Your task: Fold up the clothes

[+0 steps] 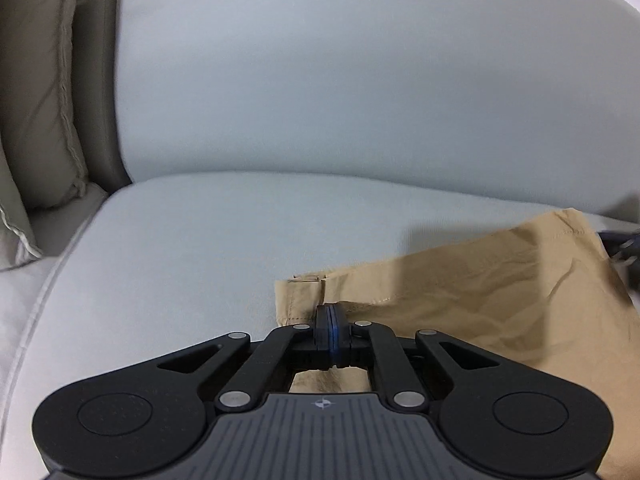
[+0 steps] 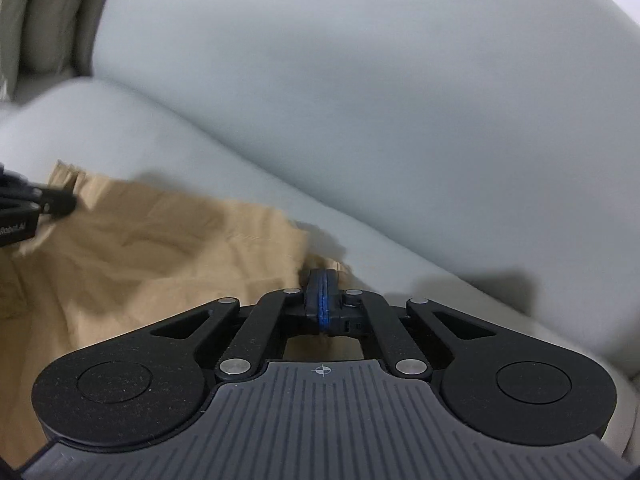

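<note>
**Q:** Garment first: what is it, and where does it lie?

**A:** It is a wrinkled tan cotton garment (image 1: 492, 292), with a stitched hem or band along one edge. It rests on the seat of a pale grey upholstered sofa (image 1: 200, 248), in front of the smooth grey backrest. In the left wrist view the cloth spreads from the middle of the seat toward the right edge of the seat. In the right wrist view the same cloth (image 2: 152, 248) spreads toward the left.

**Q:** What are the two grippers doing?

**A:** The black left gripper (image 1: 331, 322) has its jaws pressed together on the near left corner of the tan cloth, right by the stitched band. The black right gripper (image 2: 322, 286) has its jaws clenched on the opposite corner of the cloth, where the fabric bunches a little. Each gripper pinches only a thin fold, so the blue-edged pads (image 2: 323, 308) sit nearly touching.

**Q:** Can either gripper see the other?

**A:** Yes. The left gripper shows as a dark blurred shape at the left edge of the right wrist view, resting at the far corner of the cloth.

**Q:** Anything else around?

**A:** A beige cushion with piped seams (image 1: 40, 100) stands at the left end of the sofa.
</note>
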Available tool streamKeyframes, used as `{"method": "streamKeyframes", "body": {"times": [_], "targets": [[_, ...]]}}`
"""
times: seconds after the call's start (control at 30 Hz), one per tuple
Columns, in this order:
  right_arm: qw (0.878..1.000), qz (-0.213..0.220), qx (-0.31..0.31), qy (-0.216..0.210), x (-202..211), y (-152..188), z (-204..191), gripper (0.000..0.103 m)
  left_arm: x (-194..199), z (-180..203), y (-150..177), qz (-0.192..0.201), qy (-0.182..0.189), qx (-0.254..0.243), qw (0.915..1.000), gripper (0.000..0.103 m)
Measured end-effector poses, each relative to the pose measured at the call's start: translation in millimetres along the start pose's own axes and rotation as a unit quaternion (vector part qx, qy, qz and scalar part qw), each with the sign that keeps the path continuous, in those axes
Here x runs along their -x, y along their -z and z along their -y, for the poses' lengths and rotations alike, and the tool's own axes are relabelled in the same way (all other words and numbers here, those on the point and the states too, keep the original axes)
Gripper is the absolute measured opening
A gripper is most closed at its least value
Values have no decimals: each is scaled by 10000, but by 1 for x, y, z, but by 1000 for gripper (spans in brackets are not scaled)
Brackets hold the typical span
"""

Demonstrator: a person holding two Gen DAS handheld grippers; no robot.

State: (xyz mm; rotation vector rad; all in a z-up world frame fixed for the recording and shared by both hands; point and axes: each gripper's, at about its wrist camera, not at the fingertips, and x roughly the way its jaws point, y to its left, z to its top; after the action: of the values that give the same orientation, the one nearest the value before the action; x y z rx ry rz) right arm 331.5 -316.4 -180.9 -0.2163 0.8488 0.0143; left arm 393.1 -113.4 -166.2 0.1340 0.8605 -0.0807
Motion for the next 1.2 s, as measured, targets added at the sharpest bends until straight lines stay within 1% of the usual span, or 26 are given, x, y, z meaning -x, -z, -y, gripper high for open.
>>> {"method": "streamKeyframes", "body": {"times": [0.07,0.13,0.17,0.2,0.3,0.33,0.37,0.4,0.47,0.53,0.57,0.6,0.67,0.73,0.8,0.83,0.87,0.9,0.93,1.0,1.03,1.07,1.1,1.13,1.17,1.2], "targets": [[9994,-2,-174,312,14,1,30,6,17,-4,0,121,21,36,9999,10],[9992,37,-279,267,28,4,46,6,35,-4,3,186,98,8,9998,10],[9993,56,-360,-2,35,5,49,7,41,-1,7,148,243,-60,9996,10],[9984,58,-362,-439,40,8,45,8,47,1,10,104,397,-132,9991,10],[9867,2,-151,-1621,50,23,20,9,51,13,35,-154,978,-422,9942,10],[9803,-27,-44,-1977,52,29,9,9,53,19,44,-197,1059,-591,9924,10],[9758,-123,109,-2179,51,37,-5,9,50,19,49,-221,1034,-668,9921,10],[9772,-266,312,-2083,46,44,-13,6,42,21,58,-360,842,-755,9929,10],[9791,-560,727,-1813,36,60,-27,0,31,16,61,-545,771,-486,9943,8],[9861,-558,904,-1280,35,61,-19,0,27,15,59,-682,713,-279,9947,8],[9886,-548,985,-1003,35,62,-15,0,26,15,57,-687,686,-309,9948,8],[9900,-602,967,-831,40,59,-7,3,29,18,55,-645,631,-460,9949,8],[9919,-728,905,-514,50,52,9,3,46,30,55,-535,650,-670,9942,8],[9926,-627,709,-766,64,55,27,6,71,37,58,-355,922,-889,9911,9],[9899,-468,700,-1141,81,56,26,10,89,34,65,-202,1275,-1020,9864,9],[9879,-416,705,-1315,87,58,25,11,105,37,74,-109,1529,-1120,9818,9],[9807,-350,739,-1777,99,63,13,11,108,34,79,-85,1652,-1155,9794,9],[9761,-355,802,-1987,100,67,-1,10,119,37,92,-146,1850,-1182,9755,9],[9718,-369,868,-2163,99,71,-15,9,122,40,104,-310,1890,-1177,9744,9],[9699,-563,995,-2150,97,90,-28,9,114,42,126,-716,1574,-1124,9785,7],[9715,-808,1108,-1932,92,107,-31,8,109,38,136,-810,1366,-1006,9822,7],[9747,-978,1140,-1653,90,122,-28,7,109,34,138,-774,1298,-899,9844,8],[9773,-994,1118,-1501,91,127,-26,6,112,28,139,-745,1105,-641,9890,7],[9807,-998,951,-1386,98,135,-13,0,114,21,140,-717,896,-366,9927,7],[9838,-1002,767,-1273,105,143,0,0,119,19,139,-701,712,-310,9945,7],[9847,-1024,663,-1248,107,142,2,0,124,16,138,-686,530,-274,9959,7]]}}
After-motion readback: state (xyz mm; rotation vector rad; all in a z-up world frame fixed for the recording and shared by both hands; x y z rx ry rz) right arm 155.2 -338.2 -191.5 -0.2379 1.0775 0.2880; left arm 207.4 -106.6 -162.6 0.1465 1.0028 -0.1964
